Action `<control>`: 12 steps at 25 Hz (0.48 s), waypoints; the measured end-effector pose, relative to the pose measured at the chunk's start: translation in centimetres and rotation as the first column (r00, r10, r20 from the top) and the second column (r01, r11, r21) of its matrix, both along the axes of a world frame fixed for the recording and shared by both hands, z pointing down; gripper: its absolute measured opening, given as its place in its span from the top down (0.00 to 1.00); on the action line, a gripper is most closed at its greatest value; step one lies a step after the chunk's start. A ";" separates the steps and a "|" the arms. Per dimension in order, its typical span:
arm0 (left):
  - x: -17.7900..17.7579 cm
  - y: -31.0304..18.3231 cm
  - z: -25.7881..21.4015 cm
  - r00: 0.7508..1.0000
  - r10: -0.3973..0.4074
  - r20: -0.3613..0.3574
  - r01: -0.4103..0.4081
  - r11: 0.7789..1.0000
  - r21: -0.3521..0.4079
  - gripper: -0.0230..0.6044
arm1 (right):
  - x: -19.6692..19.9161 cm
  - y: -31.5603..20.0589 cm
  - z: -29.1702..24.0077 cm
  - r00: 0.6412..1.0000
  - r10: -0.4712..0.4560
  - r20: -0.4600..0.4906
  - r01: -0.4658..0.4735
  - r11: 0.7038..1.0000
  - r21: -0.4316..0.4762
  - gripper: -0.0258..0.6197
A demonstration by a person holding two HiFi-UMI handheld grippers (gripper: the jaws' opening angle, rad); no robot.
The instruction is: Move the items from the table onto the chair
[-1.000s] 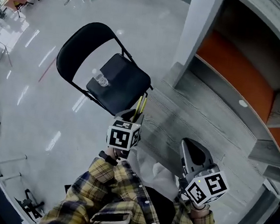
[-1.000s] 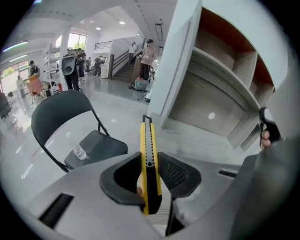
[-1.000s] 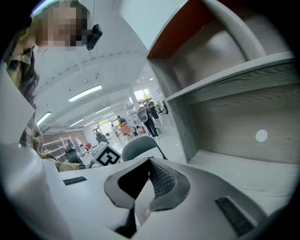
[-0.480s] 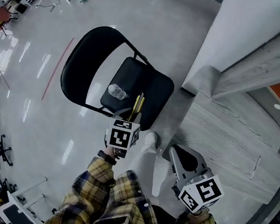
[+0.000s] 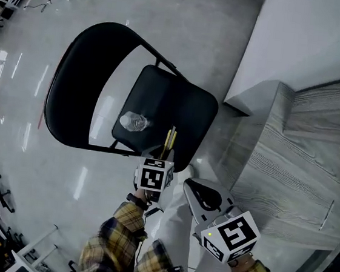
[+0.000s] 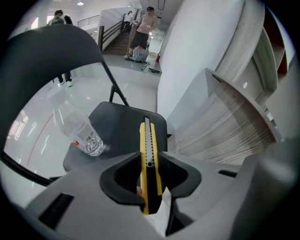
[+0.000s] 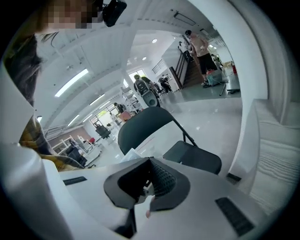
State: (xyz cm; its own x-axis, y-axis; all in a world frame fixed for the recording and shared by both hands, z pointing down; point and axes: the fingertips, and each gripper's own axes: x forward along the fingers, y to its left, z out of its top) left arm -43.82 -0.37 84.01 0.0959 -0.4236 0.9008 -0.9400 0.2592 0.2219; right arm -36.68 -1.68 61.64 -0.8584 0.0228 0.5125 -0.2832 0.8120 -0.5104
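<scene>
The left gripper (image 6: 150, 171) is clamping the yellow knife (image 6: 148, 140) lengthwise, its far end pointing over the near edge of the chair seat (image 5: 179, 106), just right of the bottle (image 5: 134, 122) lying there, while the right gripper (image 7: 149, 185) is hanging shut and empty, farther away.

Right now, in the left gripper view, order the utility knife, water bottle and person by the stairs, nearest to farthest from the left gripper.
1. The utility knife, clamped in the left gripper, centre.
2. The water bottle, on the chair seat, left.
3. The person by the stairs, far background, top.
</scene>
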 end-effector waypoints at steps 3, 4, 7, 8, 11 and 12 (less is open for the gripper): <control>-0.4 0.4 3.6 1.000 -0.004 -0.011 0.004 1.000 -0.022 0.78 | -1.8 0.2 2.5 0.998 -0.037 -0.041 0.037 0.999 -0.013 0.93; -0.6 0.5 4.7 1.000 -0.011 -0.012 0.011 1.000 -0.028 0.78 | -2.2 0.3 3.3 0.998 -0.047 -0.052 0.046 0.999 -0.020 0.93; -1.2 0.8 8.0 1.000 -0.028 -0.012 0.027 0.998 -0.050 0.78 | -2.9 0.3 5.2 0.996 -0.058 -0.070 0.054 0.997 -0.054 0.93; -1.3 0.7 9.1 1.000 -0.028 -0.011 0.027 0.998 -0.054 0.78 | -2.9 0.2 5.8 0.996 -0.055 -0.074 0.051 0.997 -0.058 0.93; -1.7 0.5 12.0 1.000 -0.018 -0.013 0.017 0.997 -0.076 0.78 | -2.9 -0.4 7.0 0.996 -0.036 -0.082 0.031 0.997 -0.070 0.93; -1.8 0.6 12.7 1.000 -0.015 -0.013 0.014 0.996 -0.088 0.78 | -3.0 -0.7 7.1 0.996 -0.028 -0.081 0.022 0.997 -0.078 0.93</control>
State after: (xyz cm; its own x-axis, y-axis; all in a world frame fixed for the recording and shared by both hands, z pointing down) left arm -45.62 0.21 96.75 0.1032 -0.3438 0.9334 -0.9331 0.2916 0.2106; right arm -39.64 -2.35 68.76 -0.8122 0.0856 0.5771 -0.3068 0.7787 -0.5473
